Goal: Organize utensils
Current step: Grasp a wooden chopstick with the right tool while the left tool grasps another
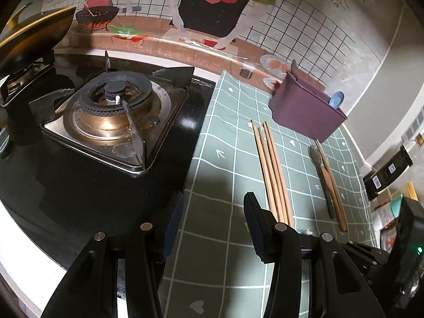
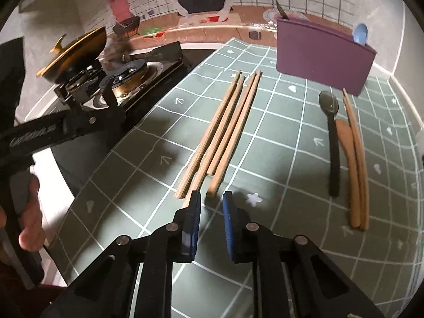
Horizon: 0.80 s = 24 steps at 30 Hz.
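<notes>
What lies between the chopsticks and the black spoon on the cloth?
Only bare green cloth separates the chopsticks from the black spoon, clearest in the right wrist view.

A black gas stove is sitting on the counter, its burner ring unlit. A gold pot lid is resting tilted at the stove's far side. A green grid-patterned cloth is lying beside the stove. A cartoon kitchen mural is covering the tiled wall behind.
</notes>
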Each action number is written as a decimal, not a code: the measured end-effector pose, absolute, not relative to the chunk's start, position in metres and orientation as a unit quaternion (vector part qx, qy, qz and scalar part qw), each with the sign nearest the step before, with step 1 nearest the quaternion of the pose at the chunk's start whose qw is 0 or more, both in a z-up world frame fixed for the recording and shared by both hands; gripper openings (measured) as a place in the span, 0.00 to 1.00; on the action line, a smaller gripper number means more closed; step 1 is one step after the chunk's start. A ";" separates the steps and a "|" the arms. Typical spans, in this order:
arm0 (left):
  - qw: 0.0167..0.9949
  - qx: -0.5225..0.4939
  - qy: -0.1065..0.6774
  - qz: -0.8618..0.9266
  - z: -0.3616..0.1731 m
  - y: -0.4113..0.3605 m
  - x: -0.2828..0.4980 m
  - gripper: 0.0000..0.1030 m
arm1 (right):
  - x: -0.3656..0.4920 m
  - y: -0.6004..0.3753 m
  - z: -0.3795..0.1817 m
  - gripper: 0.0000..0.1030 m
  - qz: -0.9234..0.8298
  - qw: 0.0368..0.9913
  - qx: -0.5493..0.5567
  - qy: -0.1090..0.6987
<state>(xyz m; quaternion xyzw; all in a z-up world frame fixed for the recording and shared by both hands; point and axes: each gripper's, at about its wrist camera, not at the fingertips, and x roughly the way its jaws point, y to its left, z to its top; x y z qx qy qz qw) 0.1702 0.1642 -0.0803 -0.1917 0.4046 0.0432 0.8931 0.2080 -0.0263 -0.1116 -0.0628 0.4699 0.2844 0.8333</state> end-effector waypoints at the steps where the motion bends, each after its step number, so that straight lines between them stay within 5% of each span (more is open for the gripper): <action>1: 0.892 -0.193 0.407 0.040 -0.081 0.164 0.170 0.47 | 0.209 -0.025 -0.113 0.16 0.282 0.833 -0.060 0.473; 24: 0.895 -0.187 0.405 0.019 -0.080 0.139 0.160 0.47 | 0.218 -0.039 -0.107 0.08 0.246 0.860 -0.074 0.440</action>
